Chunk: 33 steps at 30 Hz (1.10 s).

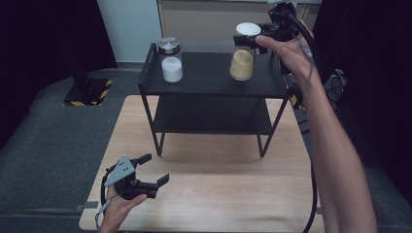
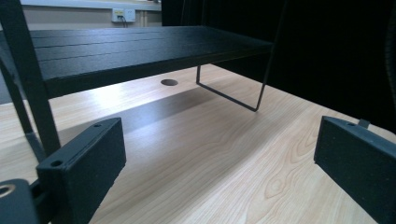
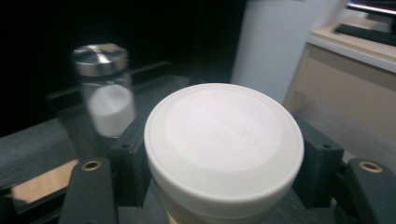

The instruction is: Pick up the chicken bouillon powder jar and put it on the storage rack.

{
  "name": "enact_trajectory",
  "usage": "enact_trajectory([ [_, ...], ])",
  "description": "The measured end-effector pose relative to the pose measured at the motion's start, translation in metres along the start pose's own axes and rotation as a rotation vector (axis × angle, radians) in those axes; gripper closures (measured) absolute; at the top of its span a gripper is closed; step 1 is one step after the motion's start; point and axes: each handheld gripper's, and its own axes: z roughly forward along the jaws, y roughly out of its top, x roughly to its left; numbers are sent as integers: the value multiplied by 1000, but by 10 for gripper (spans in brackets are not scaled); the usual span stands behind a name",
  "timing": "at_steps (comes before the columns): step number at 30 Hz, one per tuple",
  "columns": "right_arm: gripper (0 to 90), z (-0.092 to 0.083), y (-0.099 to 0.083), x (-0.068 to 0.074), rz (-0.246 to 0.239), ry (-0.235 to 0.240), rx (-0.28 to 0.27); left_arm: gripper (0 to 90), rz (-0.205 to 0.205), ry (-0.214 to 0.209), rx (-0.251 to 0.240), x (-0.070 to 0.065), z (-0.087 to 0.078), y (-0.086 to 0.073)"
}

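Right gripper (image 1: 248,41): jaws clamped on either side of the white lid (image 3: 224,140) of a jar of yellow powder (image 1: 242,57), at the right end of the rack's top shelf.
Left gripper (image 1: 154,170): jaws spread wide, nothing between them, held low over the near-left part of the table.
Second jar (image 1: 171,60): white powder, metal lid, upright at the shelf's left end, well apart from the first.
Rack (image 1: 209,92): black, two shelves, thin metal legs, standing toward the table's far side.
Surface: light wood-grain table (image 1: 214,194), with a round hole (image 2: 169,82) beneath the rack.
Room: grey carpet (image 1: 53,141), black curtains at both sides, pale wall and beige cabinet (image 1: 204,19) behind; yellow-and-black striped base plate (image 1: 88,92) on the floor at left.
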Motion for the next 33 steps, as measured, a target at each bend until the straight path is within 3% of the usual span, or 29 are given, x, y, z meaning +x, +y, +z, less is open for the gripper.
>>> enact_trajectory([
  [8,339,4,-11,-10,51,-64,7,9,8,-5,6,-1,1,1],
  [15,335,4,-19,-16,81,-58,-21,10,1,-5,2,0,1,0],
  [17,271,4,-23,-19,108,-42,-43,10,4,-5,1,0,0,1],
  [19,170,2,-24,-12,86,-73,-55,10,3,-7,-1,0,0,1],
  [22,85,-8,-29,-7,101,-90,-112,9,6,-8,1,0,0,1],
  [25,82,-23,-31,-3,98,-105,-148,10,9,-14,0,-1,1,1],
  [27,77,-35,-32,-4,113,-100,-163,10,11,-17,2,-1,1,2],
  [33,77,-67,-36,4,91,-112,-176,10,14,-24,4,-2,2,2],
])
